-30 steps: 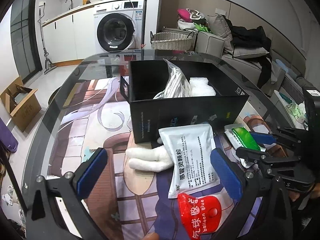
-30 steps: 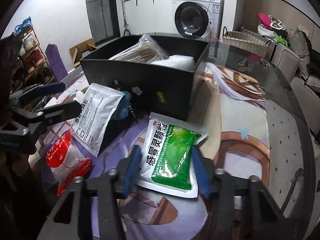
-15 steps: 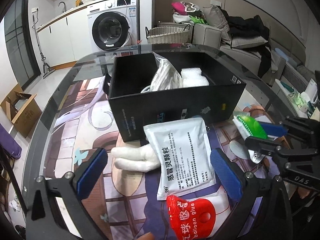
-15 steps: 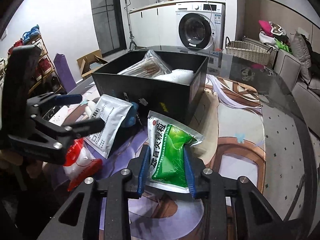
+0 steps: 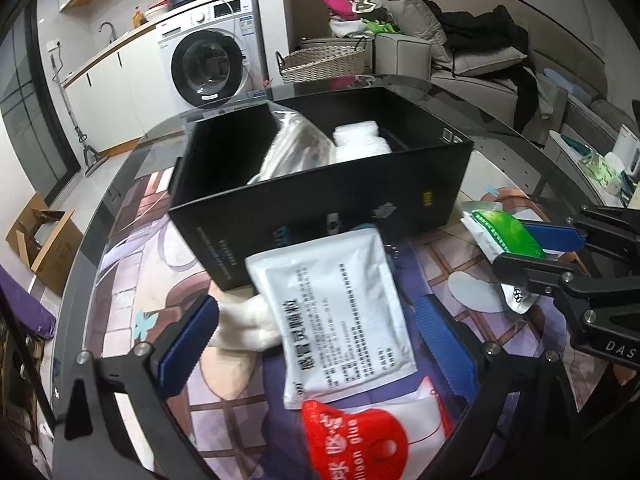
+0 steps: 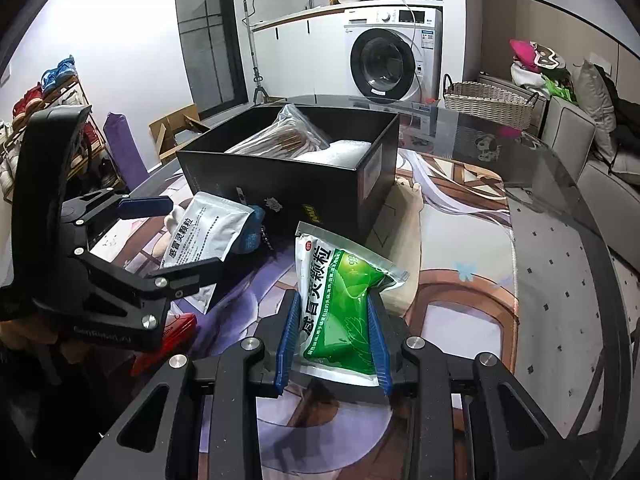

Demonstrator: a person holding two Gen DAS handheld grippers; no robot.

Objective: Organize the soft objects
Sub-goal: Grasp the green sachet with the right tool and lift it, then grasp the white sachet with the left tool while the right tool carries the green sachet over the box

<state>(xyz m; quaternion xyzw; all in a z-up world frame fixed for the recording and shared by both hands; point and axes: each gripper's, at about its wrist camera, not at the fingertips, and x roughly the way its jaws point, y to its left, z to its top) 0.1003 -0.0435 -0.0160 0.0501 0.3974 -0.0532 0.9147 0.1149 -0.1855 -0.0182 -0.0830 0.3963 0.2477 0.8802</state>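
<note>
- Left gripper, black frame with blue pads, hovers with jaws spread wide over a white foil sachet with black print that lies flat on the table beside a white soft toy.
- A red-and-white balloon glue pack lies nearest the camera.
- An open black cardboard box stands behind, holding a clear plastic bag.
- Right gripper pinches a green-and-white foil sachet, lifted clear of the glass-topped table.
</note>
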